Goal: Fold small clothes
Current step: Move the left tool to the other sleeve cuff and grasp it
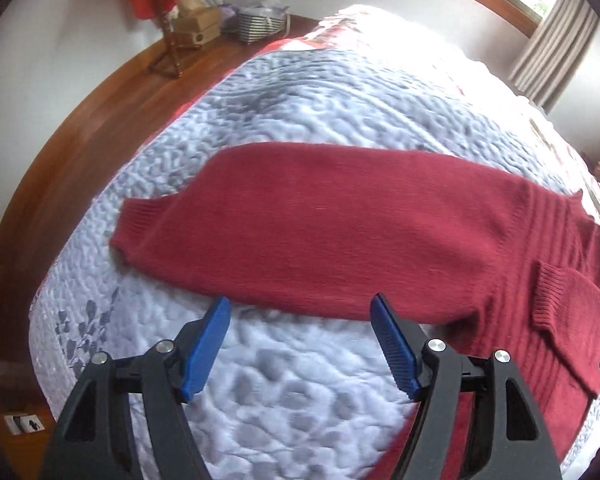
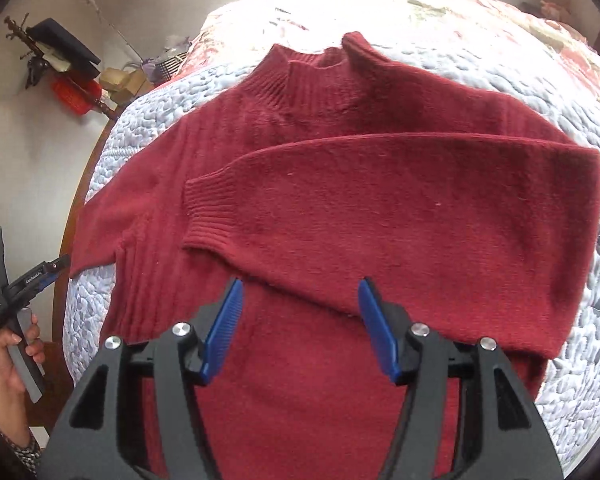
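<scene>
A red sweater (image 2: 340,208) lies flat on a quilted bed (image 1: 300,92), 1 sleeve (image 2: 380,200) already crossed over its chest and the other sleeve (image 1: 300,232) stretched out sideways — the garment only partly folded. The left tool (image 1: 298,310) hangs with its 2 blue pads spread wide and nothing between them, just short of the near edge of the outstretched sleeve, whose ribbed cuff (image 1: 134,224) sits ahead and to its left. The right tool (image 2: 300,292) is likewise released, its pads apart above the sweater's body, with the folded sleeve's lower edge directly ahead. At the edge of the right view, a hand (image 2: 10,364) grips the handle of the left tool. The knit looks soft, light and limp; it would likely sag and drape from any pinch point rather than hold a shape, and the fuzzy yarn should not slip between ribbed pads. The firmest places to take hold appear to be the ribbed cuff and the sleeve's near edge — thicker bands that bunch less.
</scene>
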